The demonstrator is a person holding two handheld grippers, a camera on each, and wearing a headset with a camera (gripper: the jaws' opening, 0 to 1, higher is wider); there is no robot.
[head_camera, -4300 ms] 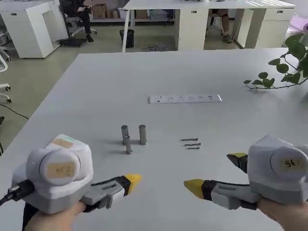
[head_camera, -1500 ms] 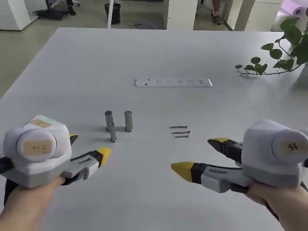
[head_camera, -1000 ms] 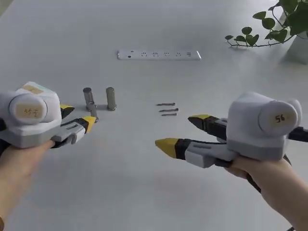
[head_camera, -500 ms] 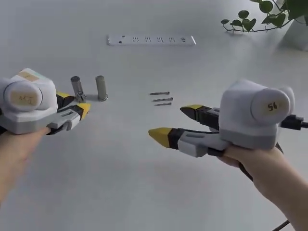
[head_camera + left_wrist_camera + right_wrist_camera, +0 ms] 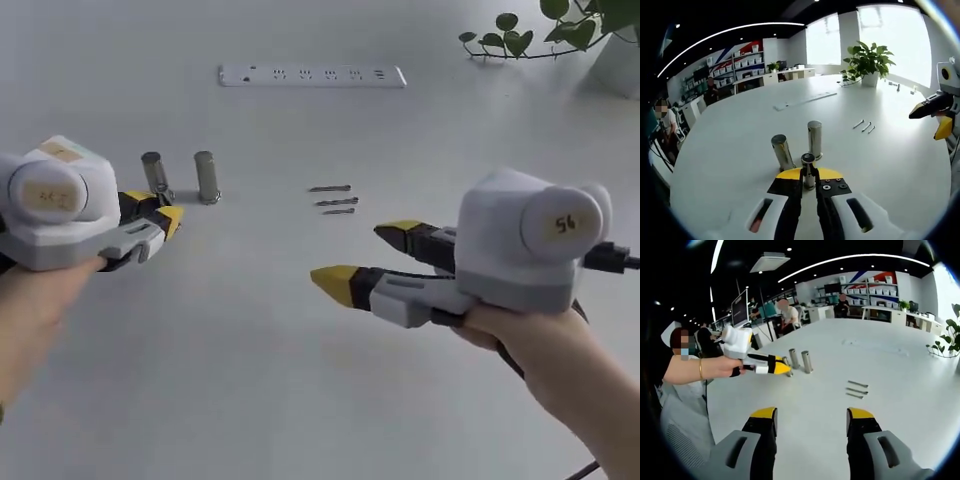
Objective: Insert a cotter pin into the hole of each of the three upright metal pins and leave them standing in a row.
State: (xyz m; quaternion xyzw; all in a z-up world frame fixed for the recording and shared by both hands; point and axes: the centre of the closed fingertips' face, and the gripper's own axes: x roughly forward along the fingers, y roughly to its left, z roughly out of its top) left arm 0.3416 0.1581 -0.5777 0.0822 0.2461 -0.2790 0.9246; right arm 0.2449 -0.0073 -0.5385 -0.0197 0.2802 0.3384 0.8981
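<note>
Head view: down onto table. Left gripper view: close on metal pins. Right gripper view: farther, same pins.

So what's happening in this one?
A person works two handheld grippers at a white table. The left gripper has its jaws either side of the nearest metal pin of three standing upright; a firm grip can't be confirmed. The right gripper hangs open, short of the three cotter pins lying loose. None inserted yet.
</note>
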